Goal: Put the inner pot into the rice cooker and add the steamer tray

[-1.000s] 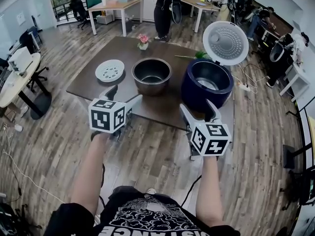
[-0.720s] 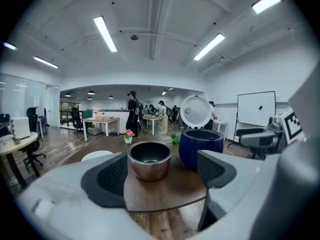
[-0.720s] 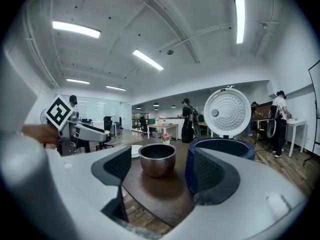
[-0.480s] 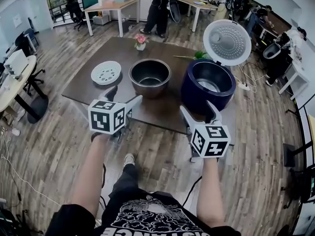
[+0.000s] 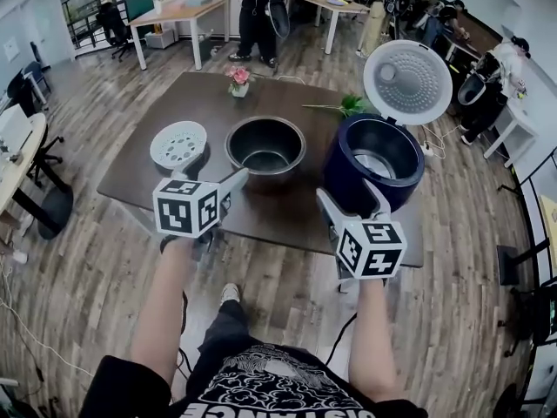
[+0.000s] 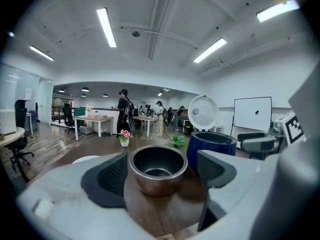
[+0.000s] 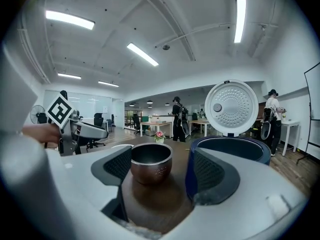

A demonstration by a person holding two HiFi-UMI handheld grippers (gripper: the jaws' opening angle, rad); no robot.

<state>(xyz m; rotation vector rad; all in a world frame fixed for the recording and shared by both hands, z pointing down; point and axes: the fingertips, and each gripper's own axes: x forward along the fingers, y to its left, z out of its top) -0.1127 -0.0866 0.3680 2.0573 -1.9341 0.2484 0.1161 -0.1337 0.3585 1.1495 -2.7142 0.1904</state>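
Observation:
A dark metal inner pot point(image 5: 265, 151) stands empty in the middle of the brown table point(image 5: 287, 212). To its right is the dark blue rice cooker point(image 5: 372, 162), its white lid point(image 5: 407, 77) raised. A white steamer tray point(image 5: 178, 144) lies left of the pot. My left gripper point(image 5: 218, 179) hovers open over the table's front edge, short of the pot point(image 6: 158, 168). My right gripper point(image 5: 350, 195) is open in front of the cooker point(image 7: 235, 149). Neither gripper holds anything.
A small pot of pink flowers point(image 5: 237, 80) and a green sprig point(image 5: 348, 105) sit at the table's far side. Behind stand other desks point(image 5: 178, 14), office chairs and several people. A round table point(image 5: 16, 159) is at the left. A cable runs behind the cooker.
The person has stepped closer, so the table sits nearer and lower in the head view. Both grippers stay open and in the same pose.

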